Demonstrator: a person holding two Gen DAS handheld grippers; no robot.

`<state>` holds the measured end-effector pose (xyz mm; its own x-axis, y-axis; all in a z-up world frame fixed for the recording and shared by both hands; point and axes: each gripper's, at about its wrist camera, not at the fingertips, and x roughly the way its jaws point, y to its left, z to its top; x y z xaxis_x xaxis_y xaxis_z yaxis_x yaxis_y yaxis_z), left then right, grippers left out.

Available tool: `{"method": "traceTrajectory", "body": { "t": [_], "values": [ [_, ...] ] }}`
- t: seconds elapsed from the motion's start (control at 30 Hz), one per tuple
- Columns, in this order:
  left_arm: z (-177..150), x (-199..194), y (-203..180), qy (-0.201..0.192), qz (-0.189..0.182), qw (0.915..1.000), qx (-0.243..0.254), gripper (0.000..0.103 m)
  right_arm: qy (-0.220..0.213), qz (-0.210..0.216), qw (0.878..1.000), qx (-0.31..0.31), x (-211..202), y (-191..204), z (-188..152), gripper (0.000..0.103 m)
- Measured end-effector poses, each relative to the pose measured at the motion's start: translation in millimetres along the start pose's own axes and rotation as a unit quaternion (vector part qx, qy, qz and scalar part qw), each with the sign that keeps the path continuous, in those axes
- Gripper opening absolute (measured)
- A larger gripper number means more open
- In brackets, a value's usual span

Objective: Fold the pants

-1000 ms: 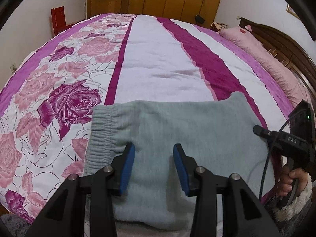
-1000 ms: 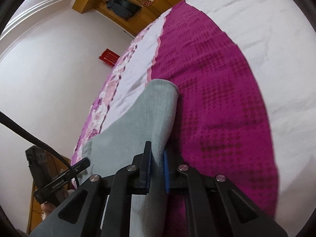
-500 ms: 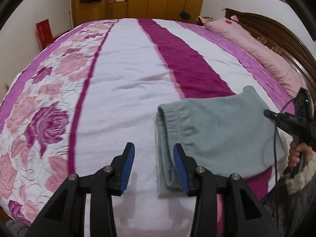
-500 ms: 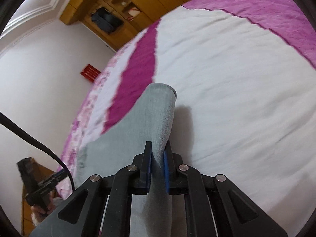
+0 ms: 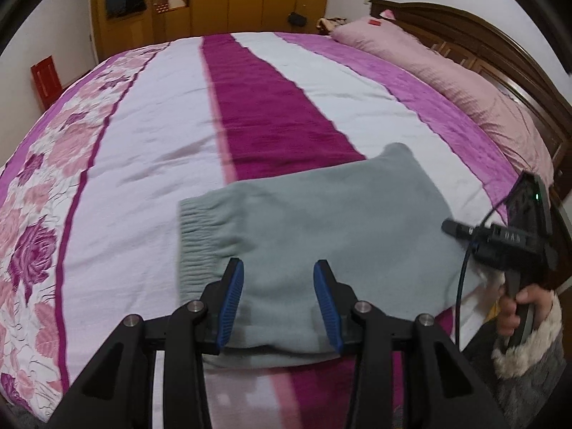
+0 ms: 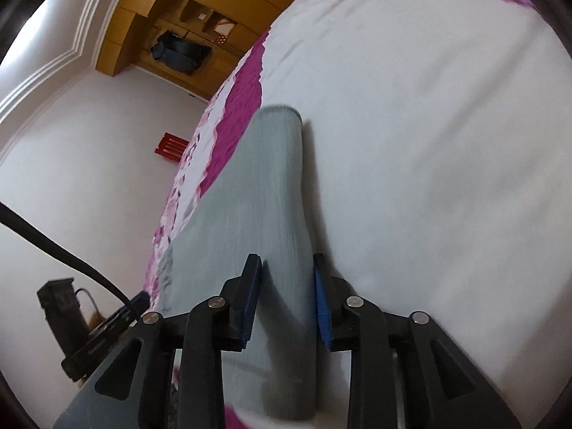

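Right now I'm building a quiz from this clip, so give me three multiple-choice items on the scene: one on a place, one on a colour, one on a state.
1. Where do the folded grey pants lie?
A. on the bedspread
B. on the pillow
C. on the floor

2. What colour are the left gripper pads?
A. red
B. blue
C. green

3. How do the right gripper jaws stand?
A. clamped on the pillow
B. out of view
C. opening, pants between them

Answers:
1 A: bedspread stripes surround the pants.
2 B: blue faces line both fingers.
3 C: gaps show beside the cloth.
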<state>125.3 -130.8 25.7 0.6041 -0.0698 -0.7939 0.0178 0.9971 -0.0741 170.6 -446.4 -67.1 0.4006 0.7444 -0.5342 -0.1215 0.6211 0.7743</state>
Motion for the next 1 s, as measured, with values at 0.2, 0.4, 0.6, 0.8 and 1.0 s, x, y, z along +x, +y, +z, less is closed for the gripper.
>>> {"method": "traceTrajectory", "body": {
  "t": [0.2,0.4,0.6,0.8,1.0],
  "values": [
    [-0.5,9.7,-33.7,0.003,-0.027,0.9996,0.008,0.043,0.001,0.040,0.999,0.026,-6.3,-10.7,-20.4,0.021],
    [-4.8,23.2,-69.2,0.020,-0.049,0.9983,0.024,0.043,0.002,0.077,0.994,0.077,-10.6,-24.4,-37.2,0.013],
    [-7.2,27.2,-90.5,0.021,-0.060,0.9973,0.038,0.043,-0.022,0.074,0.994,0.075,-15.9,-24.7,-48.8,0.013],
    [-8.0,32.1,-93.8,0.020,-0.082,0.9965,-0.001,0.014,-0.101,0.084,0.987,0.097,-24.7,-25.8,-57.3,0.024],
    [-30.6,22.3,-91.9,0.002,-0.066,0.9972,-0.035,0.010,-0.133,0.096,0.979,0.123,-13.1,-23.2,-48.9,0.024]
  ]
}}
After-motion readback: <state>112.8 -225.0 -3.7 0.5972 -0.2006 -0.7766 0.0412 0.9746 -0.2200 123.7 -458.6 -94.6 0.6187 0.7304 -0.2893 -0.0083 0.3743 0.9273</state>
